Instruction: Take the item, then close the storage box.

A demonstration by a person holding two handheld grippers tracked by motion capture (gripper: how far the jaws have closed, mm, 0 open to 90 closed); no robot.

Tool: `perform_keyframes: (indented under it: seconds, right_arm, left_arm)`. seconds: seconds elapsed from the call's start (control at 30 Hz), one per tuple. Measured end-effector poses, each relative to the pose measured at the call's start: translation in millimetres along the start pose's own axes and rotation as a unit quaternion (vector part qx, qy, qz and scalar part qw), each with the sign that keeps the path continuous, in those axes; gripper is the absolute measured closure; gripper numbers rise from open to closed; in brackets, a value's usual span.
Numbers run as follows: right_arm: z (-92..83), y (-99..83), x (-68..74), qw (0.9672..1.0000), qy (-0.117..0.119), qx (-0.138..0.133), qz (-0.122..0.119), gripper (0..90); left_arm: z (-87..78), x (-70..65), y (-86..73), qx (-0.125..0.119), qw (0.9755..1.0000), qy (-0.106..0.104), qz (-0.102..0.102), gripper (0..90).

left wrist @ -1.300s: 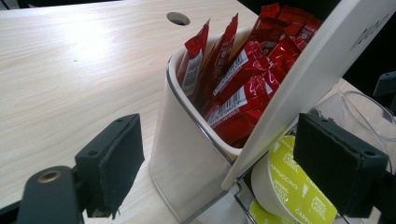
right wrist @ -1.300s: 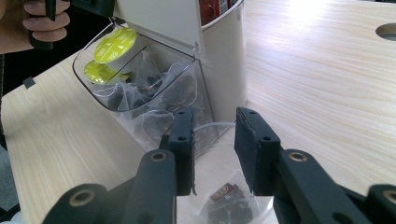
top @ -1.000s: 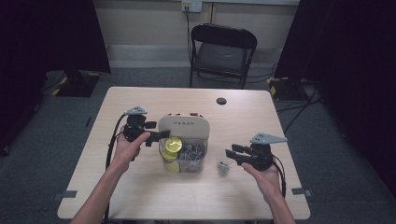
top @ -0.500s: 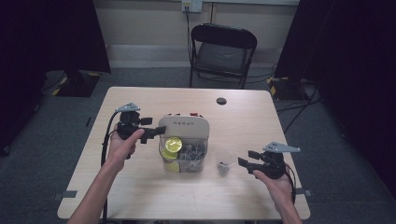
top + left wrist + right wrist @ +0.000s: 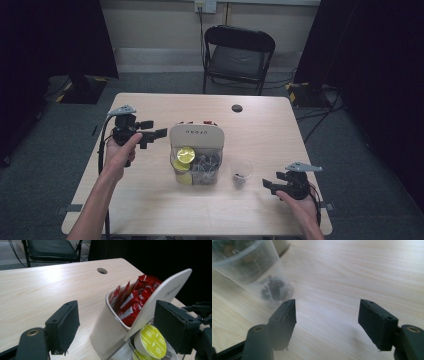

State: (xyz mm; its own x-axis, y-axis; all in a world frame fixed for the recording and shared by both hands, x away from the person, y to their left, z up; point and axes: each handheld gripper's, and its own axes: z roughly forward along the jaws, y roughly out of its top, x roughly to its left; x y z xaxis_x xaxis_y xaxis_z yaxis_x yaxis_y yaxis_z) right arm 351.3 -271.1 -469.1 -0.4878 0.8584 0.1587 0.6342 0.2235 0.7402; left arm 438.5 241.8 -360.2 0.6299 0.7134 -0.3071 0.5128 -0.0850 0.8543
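The left tool [image 5: 152, 135] hangs above the desk [image 5: 150, 200] just left of the organiser [image 5: 196, 136], its jaws spread wide and gripping nothing. In the left gripper view the jaws frame the white rear pocket of the organiser, packed with red sachets [image 5: 130, 302], and a yellow-lidded pod [image 5: 151, 341] sitting in the clear front bin. Pointing at the organiser from the side suggests the left tool is lined up either to steady it or to pick from it.

The right tool [image 5: 271, 185] sits low near the front right of the desk, jaws also wide apart and empty. Just beyond its tips, apart from them, stands a small clear cup [image 5: 262, 277] with something dark at the bottom; in the high view the cup [image 5: 241, 172] is just right of the organiser. Held low and level with the cup, the right tool seems placed for a side grasp on its wall, a thin one that would probably buckle under a hard squeeze.
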Motion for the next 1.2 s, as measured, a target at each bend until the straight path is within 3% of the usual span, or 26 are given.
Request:
perform_keyframes:
  seconds: [0.3,0.43,0.63,0.87,1.03,1.2]
  right_arm:
    - [6.4,-6.7,-8.7,0.9994,-0.029,0.020,0.003,25.1]
    - [11.4,-9.9,-9.9,0.9985,-0.038,0.038,0.003,22.3]
    - [14.0,-12.6,-10.2,0.9979,-0.052,0.039,0.000,20.7]
    - [17.0,-15.7,-6.7,0.9972,-0.067,0.031,-0.007,16.9]
    - [20.6,-17.4,-2.8,0.9955,-0.083,0.031,-0.034,13.6]
    - [21.2,-20.2,-2.3,0.9956,-0.085,0.020,-0.035,12.6]
  left_arm:
    - [6.3,15.7,-2.9,-0.004,0.9999,0.009,-0.013,19.7]
    - [15.9,19.1,-6.9,0.008,0.9998,0.012,-0.016,19.4]
    - [25.0,22.7,-8.0,0.004,0.9996,0.016,-0.024,19.4]
    - [32.1,20.0,-8.0,0.005,0.9998,0.012,-0.016,19.4]
    - [35.1,19.5,-9.7,0.011,0.9998,0.010,-0.010,19.2]
    - [37.9,18.3,-12.1,0.015,0.9998,0.011,-0.009,19.2]
